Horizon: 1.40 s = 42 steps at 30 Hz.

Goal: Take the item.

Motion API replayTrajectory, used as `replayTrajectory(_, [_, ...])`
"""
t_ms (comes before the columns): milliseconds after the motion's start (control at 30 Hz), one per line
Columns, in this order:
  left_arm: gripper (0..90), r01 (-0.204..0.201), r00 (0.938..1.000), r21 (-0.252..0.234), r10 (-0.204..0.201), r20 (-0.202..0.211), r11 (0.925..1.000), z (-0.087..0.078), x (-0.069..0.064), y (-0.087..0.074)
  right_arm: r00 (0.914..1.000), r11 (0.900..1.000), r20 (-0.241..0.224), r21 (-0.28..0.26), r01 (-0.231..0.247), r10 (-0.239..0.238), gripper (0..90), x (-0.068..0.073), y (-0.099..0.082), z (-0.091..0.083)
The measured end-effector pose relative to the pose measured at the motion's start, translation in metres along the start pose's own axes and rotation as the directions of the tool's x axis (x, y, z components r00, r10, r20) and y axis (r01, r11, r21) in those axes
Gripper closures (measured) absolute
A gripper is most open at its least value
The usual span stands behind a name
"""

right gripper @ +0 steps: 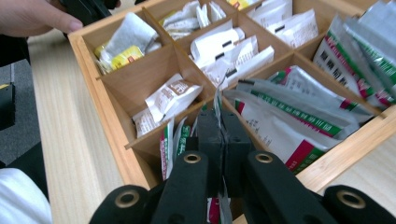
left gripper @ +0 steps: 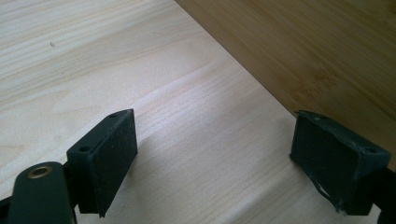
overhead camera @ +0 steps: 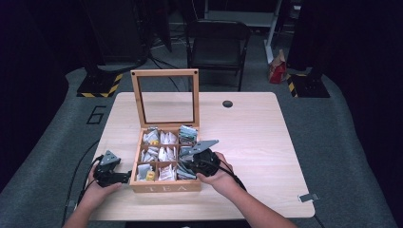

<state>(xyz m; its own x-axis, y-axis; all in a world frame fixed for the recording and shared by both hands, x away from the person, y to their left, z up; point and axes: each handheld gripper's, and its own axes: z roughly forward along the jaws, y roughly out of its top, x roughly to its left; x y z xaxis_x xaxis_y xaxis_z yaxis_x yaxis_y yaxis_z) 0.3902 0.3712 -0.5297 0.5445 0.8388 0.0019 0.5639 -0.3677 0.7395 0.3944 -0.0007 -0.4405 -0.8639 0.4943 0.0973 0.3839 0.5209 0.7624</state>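
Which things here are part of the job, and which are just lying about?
In the job: tea box, right gripper shut on a green-striped sachet, left gripper open beside the box.

Lying about: folding chair, red carton on the floor, metal clip at the table's edge.

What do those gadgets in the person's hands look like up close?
Both are black. The left gripper has two blocky, matte black jaws with small screw holes and a brass-ringed hole on its arm. The right gripper has rounded black arms with brass-ringed holes. From above, each carries a grey three-cornered plate and trails a black cable. The forearms are bare.
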Motion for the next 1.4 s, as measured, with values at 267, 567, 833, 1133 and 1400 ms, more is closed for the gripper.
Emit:
replayTrajectory(267, [14.1, 0.002, 1.0, 0.0, -0.002, 0.0, 1.0, 0.0, 0.0, 0.0, 0.9999, 0.9994, -0.013, -0.035, 0.008, -0.008, 89.3, 0.002, 0.016, -0.018])
replayTrajectory(567, [14.1, 0.0, 1.0, 0.0, 0.0, 0.0, 1.0, 0.0, 0.0, 0.0, 0.9997, 0.9978, -0.019, -0.065, 0.011, -0.012, 89.4, 0.002, 0.028, -0.032])
replayTrajectory(833, [14.1, 0.002, 1.0, -0.001, -0.002, 0.0, 1.0, 0.0, 0.0, 0.0, 0.9999, 0.9966, -0.007, -0.081, 0.011, -0.011, 89.4, -0.002, 0.032, -0.04])
replayTrajectory(1133, [14.1, 0.001, 1.0, 0.0, -0.001, 0.0, 1.0, 0.0, 0.0, 0.0, 0.9998, 0.9958, 0.016, -0.091, -0.008, 0.009, 89.3, -0.013, 0.031, -0.051])
replayTrajectory(1400, [14.1, 0.001, 1.0, 0.001, -0.001, 0.0, 1.0, 0.0, 0.0, 0.0, 0.9983, 0.9938, 0.046, -0.107, -0.031, 0.036, 89.4, -0.025, 0.029, -0.06])
